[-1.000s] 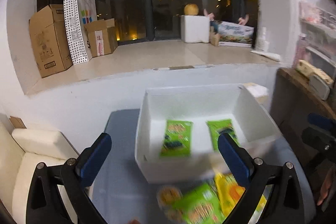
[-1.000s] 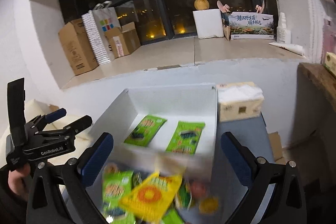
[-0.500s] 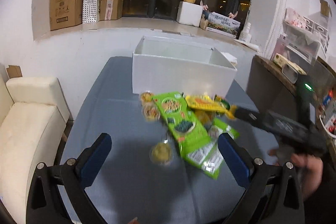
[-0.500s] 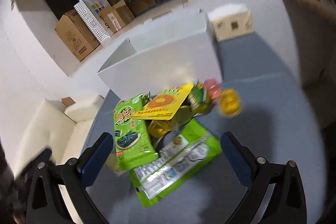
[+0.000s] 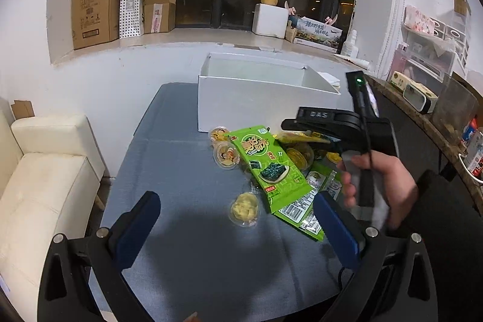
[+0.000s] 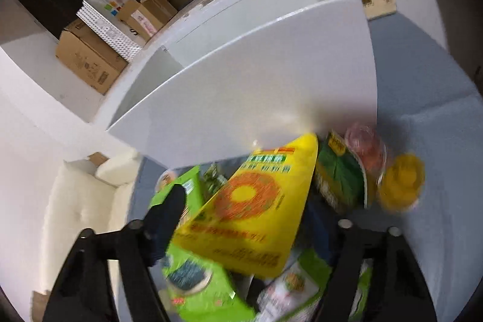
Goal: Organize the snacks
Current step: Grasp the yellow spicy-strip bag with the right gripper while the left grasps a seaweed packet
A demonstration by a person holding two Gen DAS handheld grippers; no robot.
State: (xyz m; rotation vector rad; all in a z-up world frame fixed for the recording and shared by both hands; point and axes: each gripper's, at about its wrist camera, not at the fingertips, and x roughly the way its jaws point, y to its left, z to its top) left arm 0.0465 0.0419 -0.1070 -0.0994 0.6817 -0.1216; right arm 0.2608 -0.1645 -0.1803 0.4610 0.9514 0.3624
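From the left wrist view, the white box (image 5: pixel 268 98) stands at the far end of the blue-grey table (image 5: pixel 187 246), and everything else sits in relation to it. The snacks lie heaped just in front of its near wall: a green seaweed packet (image 5: pixel 268 168) on top, small jelly cups (image 5: pixel 226 154) beside it, one pale cup (image 5: pixel 244 211) farther from the box, on its own. They seem to be dumped there for sorting into the box. The left claw (image 5: pixel 238 228) hovers on the near side of the heap, spread wide, nothing between its blue pads. The person's right hand (image 5: pixel 374 186) grips the other tool's handle, angled down into the heap.

From the right wrist view, blurred, the box fills the upper frame. The right claw (image 6: pixel 241 234) is tipped steeply down over the pile just in front of the box, its jaws closing with the yellow packet (image 6: pixel 253 213) between them; I cannot tell whether the pads press it yet. Right of that packet, still close to the box, lie a green bag (image 6: pixel 338 180), a pink cup (image 6: pixel 365 147) and a yellow cup (image 6: pixel 401 180).
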